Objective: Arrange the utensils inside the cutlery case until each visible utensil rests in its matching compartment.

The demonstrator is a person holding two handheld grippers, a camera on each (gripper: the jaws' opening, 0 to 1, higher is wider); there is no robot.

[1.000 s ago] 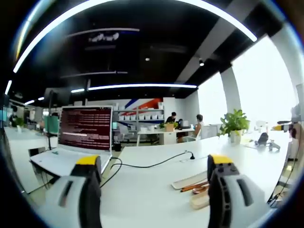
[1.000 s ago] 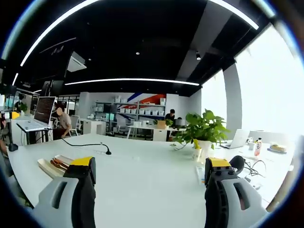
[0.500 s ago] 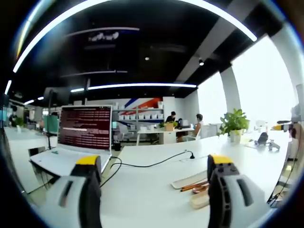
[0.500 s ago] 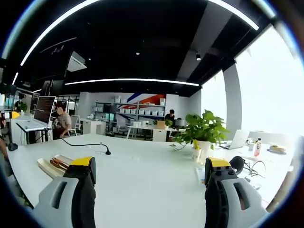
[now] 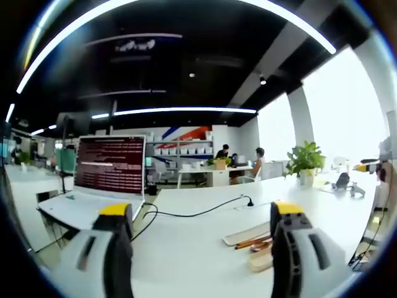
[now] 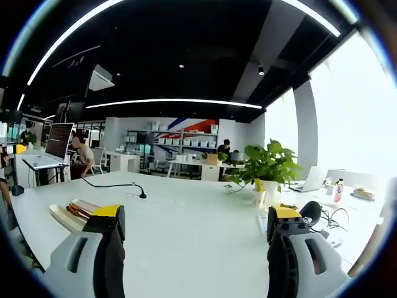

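A pale cutlery case (image 5: 247, 234) lies on the white table, partly hidden behind the right jaw of my left gripper (image 5: 201, 214). Brown-handled utensils (image 5: 253, 241) lie in it and a pale rounded piece (image 5: 260, 261) sits in front of it. My left gripper stands open above the table with nothing between its jaws. In the right gripper view the same case (image 6: 68, 214) lies at the left with brown utensils (image 6: 82, 212) in it, just behind the left jaw. My right gripper (image 6: 195, 217) is open and holds nothing.
An open laptop (image 5: 105, 171) stands left on the table, with a black cable (image 5: 198, 214) running to a small plug. A potted plant (image 6: 267, 171), a cup, headphones (image 6: 310, 213) and a bottle stand at the right. People sit at desks far behind.
Both views have tilted slightly, so the table and laptop have shifted a little in the picture. The case and utensils have not moved. Both grippers stay open.
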